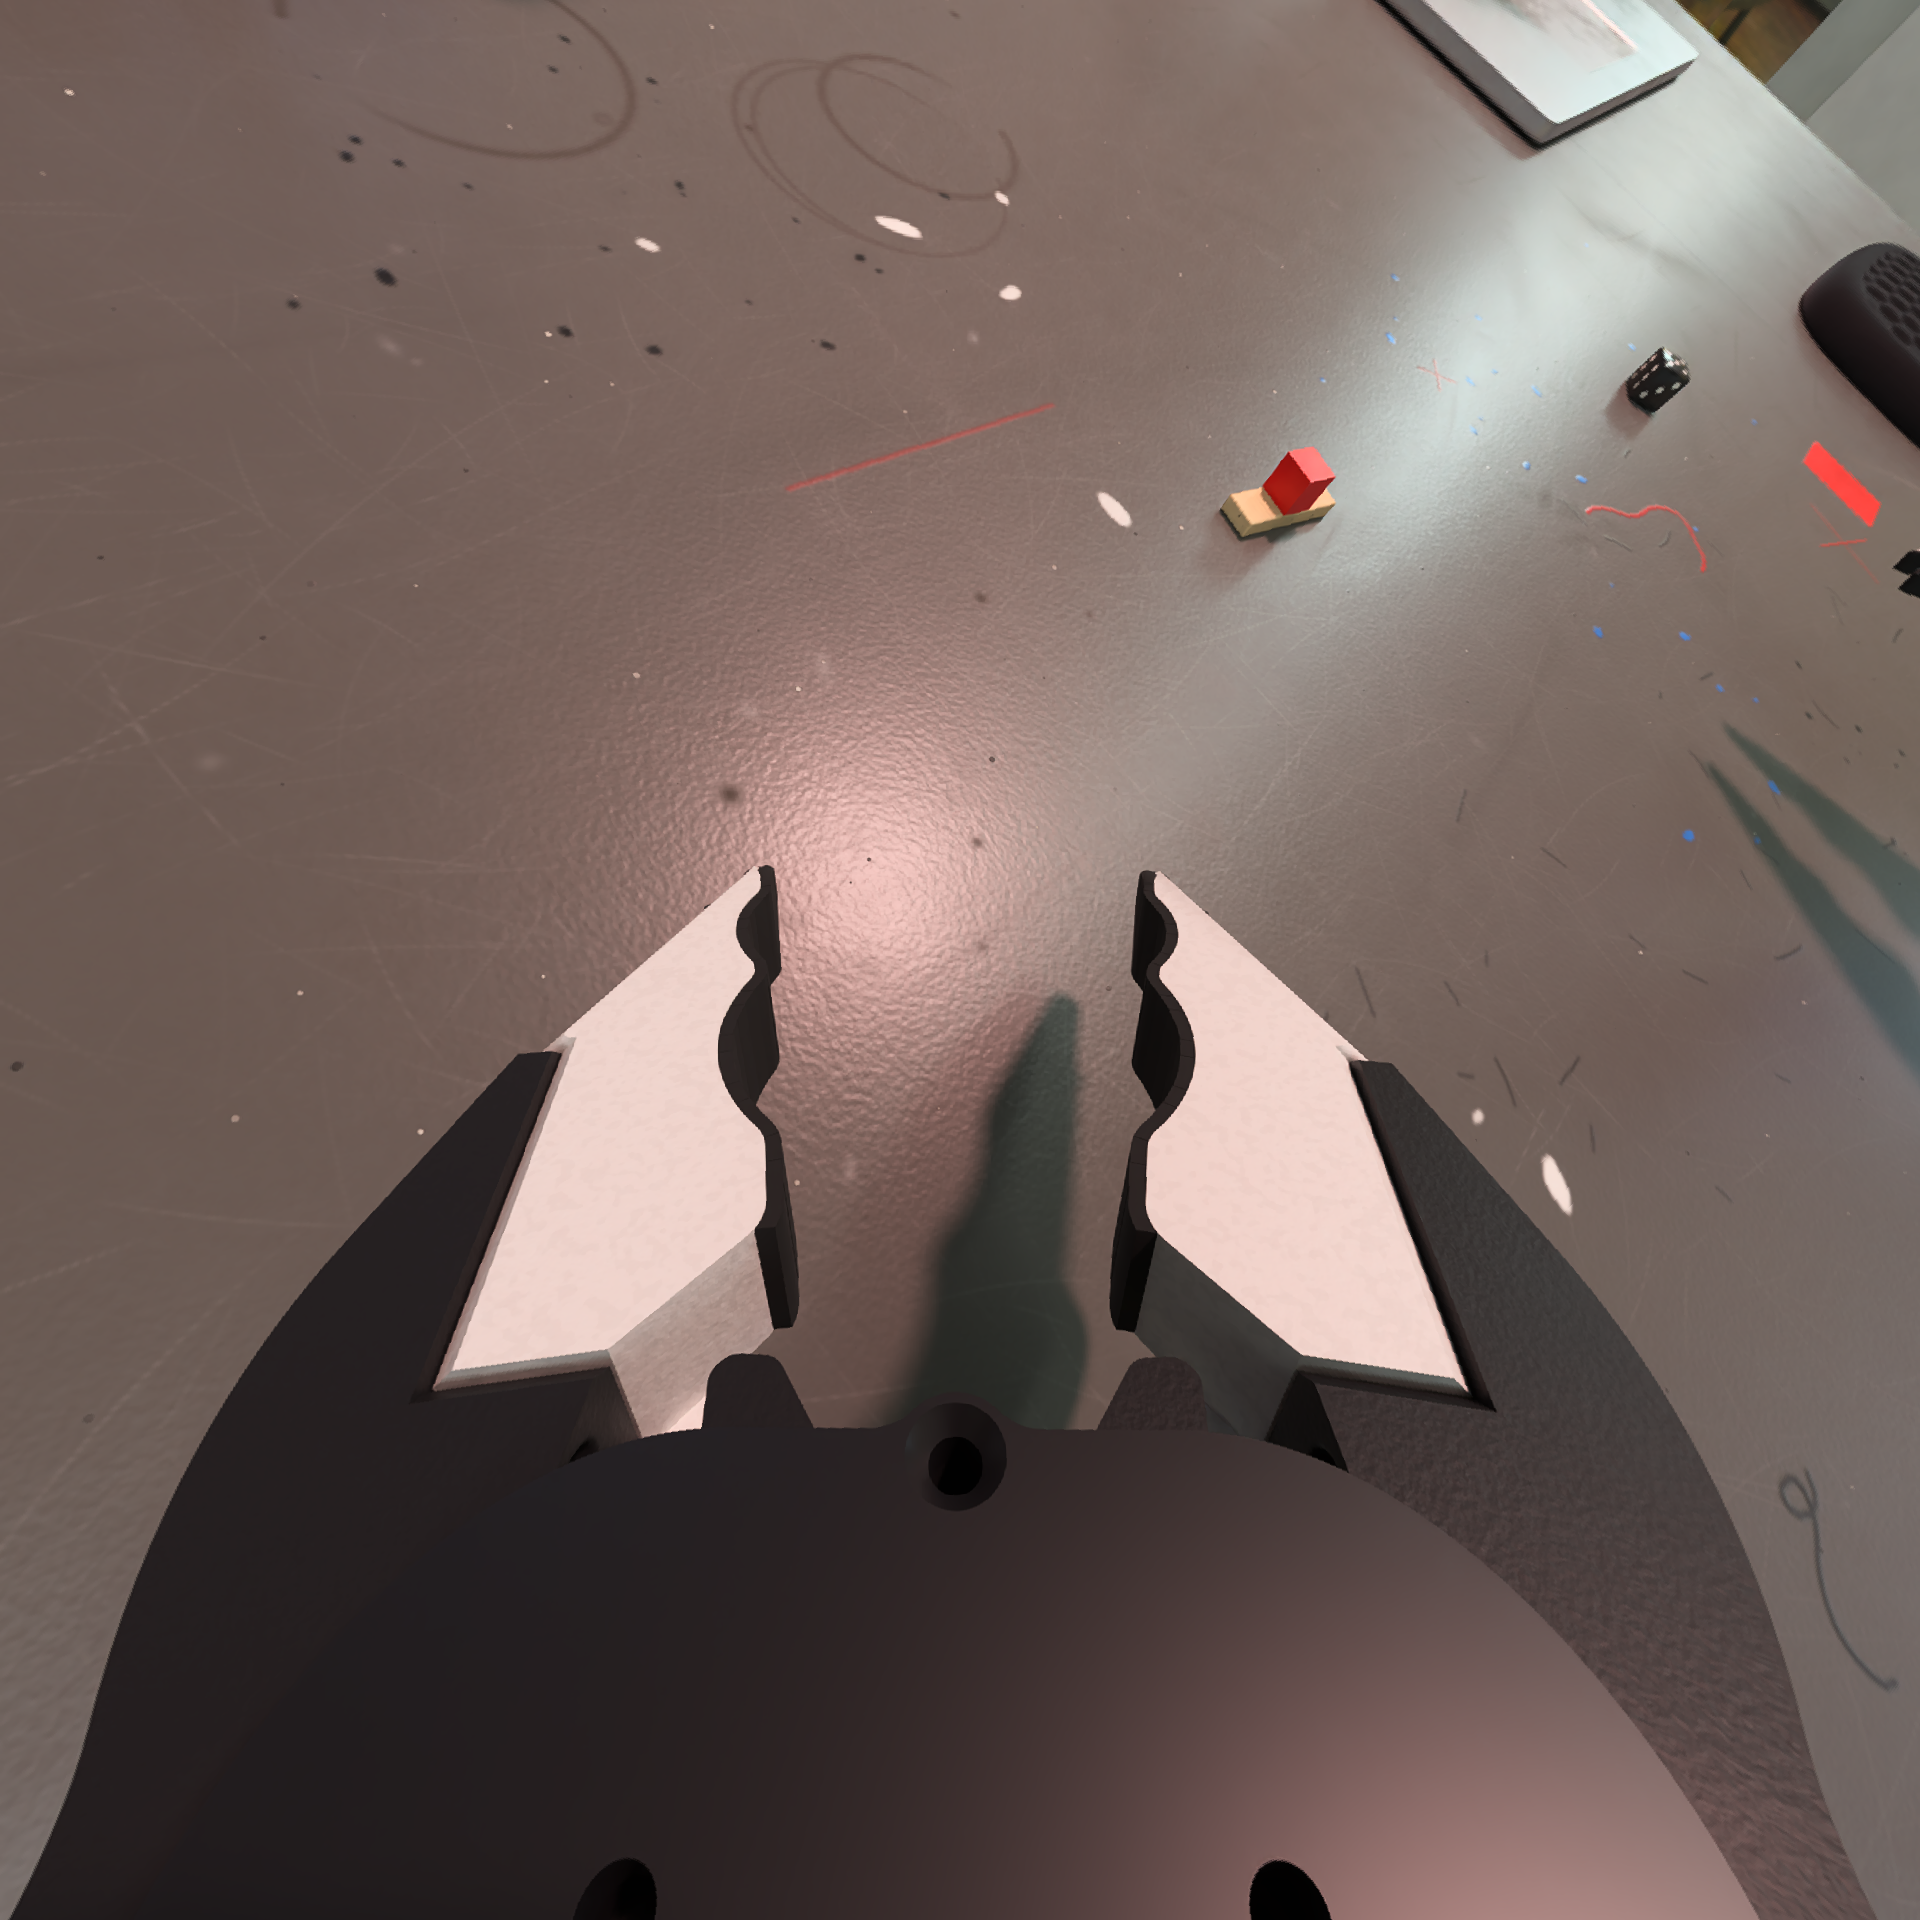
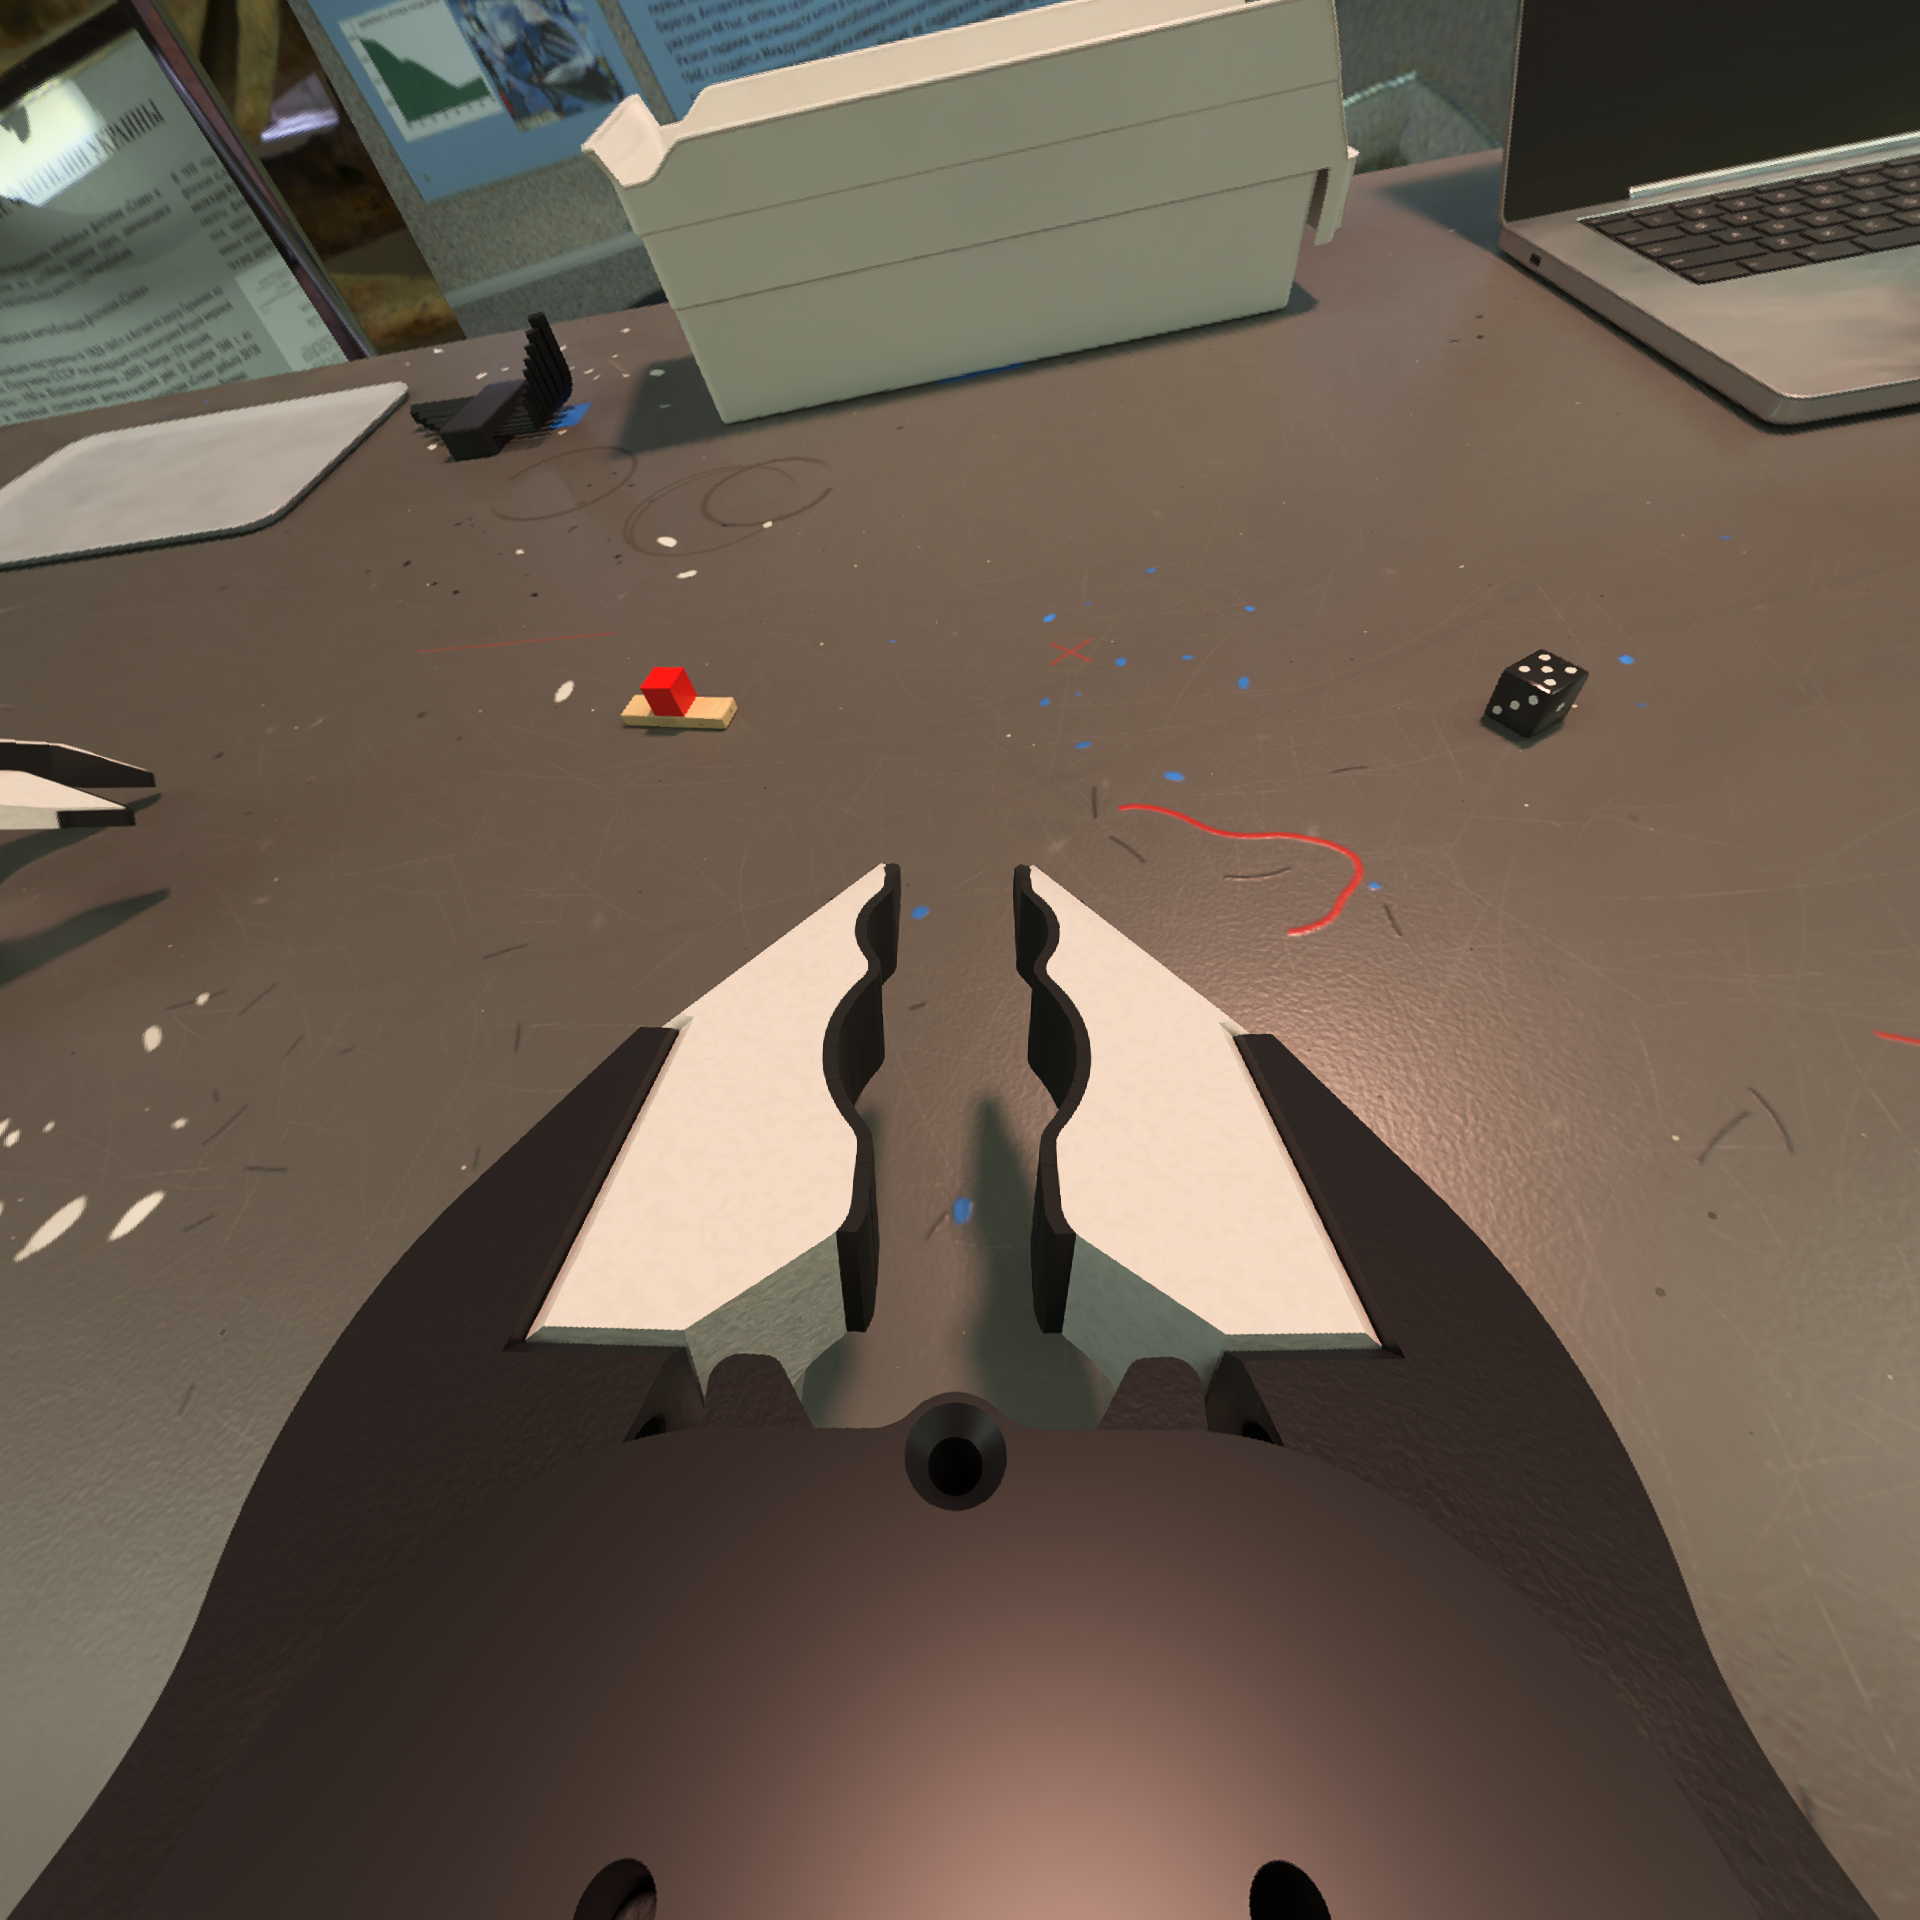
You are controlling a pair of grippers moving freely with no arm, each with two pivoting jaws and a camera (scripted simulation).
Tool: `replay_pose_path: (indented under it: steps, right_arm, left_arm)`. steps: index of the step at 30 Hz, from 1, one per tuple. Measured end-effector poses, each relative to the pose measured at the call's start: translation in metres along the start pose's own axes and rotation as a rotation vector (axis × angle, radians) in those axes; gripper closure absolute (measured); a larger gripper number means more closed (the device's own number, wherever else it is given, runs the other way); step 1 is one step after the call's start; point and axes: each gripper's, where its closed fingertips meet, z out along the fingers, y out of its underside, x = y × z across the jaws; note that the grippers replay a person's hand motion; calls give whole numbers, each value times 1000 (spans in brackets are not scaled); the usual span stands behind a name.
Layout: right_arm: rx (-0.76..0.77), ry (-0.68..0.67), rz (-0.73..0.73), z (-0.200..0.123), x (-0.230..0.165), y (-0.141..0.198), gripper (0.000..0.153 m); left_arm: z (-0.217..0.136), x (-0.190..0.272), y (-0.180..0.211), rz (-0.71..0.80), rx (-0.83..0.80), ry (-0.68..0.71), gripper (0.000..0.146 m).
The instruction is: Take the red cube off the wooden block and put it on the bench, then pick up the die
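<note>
A small red cube (image 1: pixel 1299 480) sits on a flat wooden block (image 1: pixel 1252 514) on the grey bench (image 1: pixel 623 623), ahead and to the right of my left gripper (image 1: pixel 954 878), which is open and empty. A black die with white pips (image 1: pixel 1658 379) lies farther right. In the right wrist view the red cube (image 2: pixel 667 690) on the wooden block (image 2: pixel 712 713) is ahead to the left and the die (image 2: pixel 1536 693) ahead to the right. My right gripper (image 2: pixel 956 871) is open with a narrow gap and empty. The left gripper's fingertips (image 2: pixel 73 790) show at the left edge.
A white plastic bin (image 2: pixel 977 239) stands at the back, an open laptop (image 2: pixel 1745 229) at the back right, a grey mat (image 2: pixel 187 478) at the back left, a black comb-like rack (image 2: pixel 509 400) beside it. A dark rounded object (image 1: pixel 1870 322) lies near the die.
</note>
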Motion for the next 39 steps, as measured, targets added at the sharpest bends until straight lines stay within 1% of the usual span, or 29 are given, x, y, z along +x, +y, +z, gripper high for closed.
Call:
replay_pose_path:
  steps: [11, 13, 15, 16, 18, 20, 22, 24, 27, 29, 32, 35, 39]
  right_arm:
    - [14, -17, 30, -2, 1, -2, 131]
    - [12, -17, 30, -1, 1, -1, 131]
    - [4, -17, 29, 0, 1, -1, 131]
    - [1, -18, 29, 0, 1, 0, 131]
    - [0, -22, 34, 0, 1, 0, 131]
    - [4, -28, 45, 0, 1, 0, 131]
    - [5, -40, 60, -1, 1, -1, 131]
    - [7, -51, 75, -1, 2, -1, 130]
    - [7, -64, 92, -2, 2, 0, 130]
    - [11, -73, 103, -3, 2, -1, 130]
    - [14, -96, 133, -3, 3, -1, 130]
    - [16, -134, 178, -4, 3, -1, 130]
    - [28, -175, 232, -5, 5, -3, 129]
  left_arm:
    - [1, 0, 0, 7, 0, -2, 77]
    - [0, -1, -4, 13, 24, -15, 77]
    - [3, 3, -18, 41, 72, -29, 77]
    - [6, 13, -31, 70, 71, -7, 78]
    - [17, 44, -65, 190, 36, 104, 79]
    - [33, 77, -91, 333, -93, 205, 84]
    - [56, 100, -106, 490, -266, 254, 90]
    - [79, 114, -106, 657, -464, 282, 100]
    - [111, 121, -96, 848, -727, 288, 105]
    - [125, 120, -81, 896, -911, 310, 108]
    - [136, 108, -64, 952, -1098, 296, 111]
    - [138, 102, -55, 985, -1191, 288, 113]
    - [140, 103, -52, 990, -1226, 289, 117]
